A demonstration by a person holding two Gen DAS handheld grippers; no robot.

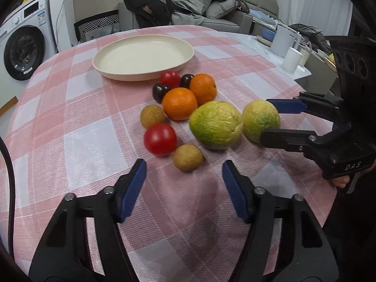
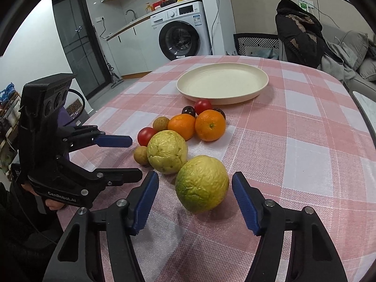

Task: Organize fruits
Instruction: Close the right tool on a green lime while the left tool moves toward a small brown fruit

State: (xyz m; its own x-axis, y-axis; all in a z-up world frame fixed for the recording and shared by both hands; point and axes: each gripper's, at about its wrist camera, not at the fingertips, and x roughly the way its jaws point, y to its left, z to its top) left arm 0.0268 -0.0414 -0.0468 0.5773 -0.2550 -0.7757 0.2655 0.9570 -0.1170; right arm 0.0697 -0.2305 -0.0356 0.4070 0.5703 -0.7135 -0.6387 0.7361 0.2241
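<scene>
A cluster of fruit lies on the pink checked tablecloth (image 1: 70, 117) in front of an empty cream plate (image 1: 143, 57) (image 2: 223, 82). It holds two oranges (image 1: 179, 103), two red tomatoes (image 1: 160, 139), two dark plums (image 1: 159, 91), two small brown longans and two yellow-green guavas. My left gripper (image 1: 182, 164) (image 2: 132, 158) stands open, with the near longan (image 1: 188, 157) just ahead of its blue pads, untouched. My right gripper (image 2: 195, 176) (image 1: 266, 119) straddles the near guava (image 2: 202, 183) (image 1: 256, 114); narrow gaps show beside both pads. The other guava (image 1: 216, 124) (image 2: 167, 151) sits beside it.
A washing machine (image 2: 181, 35) stands beyond the table's far left. A chair draped with a dark jacket (image 2: 298, 33) and a sofa with cushions (image 1: 211, 2) lie behind. A side table with a white kettle (image 1: 284, 40) and cups is off the right edge.
</scene>
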